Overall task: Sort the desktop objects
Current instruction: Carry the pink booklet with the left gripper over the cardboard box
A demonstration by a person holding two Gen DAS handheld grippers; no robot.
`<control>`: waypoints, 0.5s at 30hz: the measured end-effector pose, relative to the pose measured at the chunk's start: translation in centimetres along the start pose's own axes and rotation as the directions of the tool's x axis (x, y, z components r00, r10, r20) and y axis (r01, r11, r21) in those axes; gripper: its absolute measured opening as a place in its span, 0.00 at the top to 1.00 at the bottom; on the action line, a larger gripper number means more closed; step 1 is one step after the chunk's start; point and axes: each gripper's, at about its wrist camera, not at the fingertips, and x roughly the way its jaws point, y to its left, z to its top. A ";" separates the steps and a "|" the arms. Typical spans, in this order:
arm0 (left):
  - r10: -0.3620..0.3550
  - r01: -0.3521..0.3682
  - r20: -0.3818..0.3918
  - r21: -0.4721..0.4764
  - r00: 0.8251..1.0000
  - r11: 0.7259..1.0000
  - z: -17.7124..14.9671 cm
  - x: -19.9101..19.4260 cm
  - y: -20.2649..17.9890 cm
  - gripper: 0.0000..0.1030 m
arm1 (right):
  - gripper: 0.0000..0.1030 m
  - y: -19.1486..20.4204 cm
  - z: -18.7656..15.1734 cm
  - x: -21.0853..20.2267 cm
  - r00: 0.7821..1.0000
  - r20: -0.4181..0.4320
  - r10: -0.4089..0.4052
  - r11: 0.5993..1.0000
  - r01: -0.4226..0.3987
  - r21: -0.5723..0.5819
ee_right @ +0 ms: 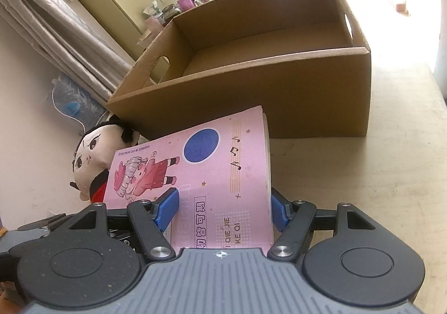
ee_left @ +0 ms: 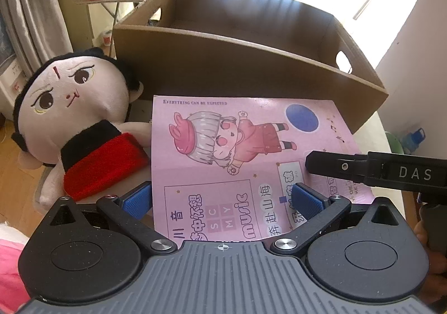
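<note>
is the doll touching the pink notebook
Touching. In the left wrist view the doll's arm and red skirt press against the left edge of the pink notebook, with no gap between them.

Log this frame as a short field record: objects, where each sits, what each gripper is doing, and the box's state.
notebook: pink notebook, tilted, its far edge raised near the box front
doll: plush doll, lying beside the notebook's left edge, in front of the box
box: cardboard box, open top, nothing visible inside
left gripper: open, blue pads either side of the notebook's near edge
right gripper: pads flank the notebook's near right corner; grip unclear
surface: table, beige
</note>
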 end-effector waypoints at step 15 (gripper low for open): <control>0.031 -0.031 0.041 -0.007 0.999 1.000 -0.6 -2.3 0.3 0.00 | 0.31 1.3 -0.3 -1.3 0.999 0.014 0.030 0.999 -0.029 -0.022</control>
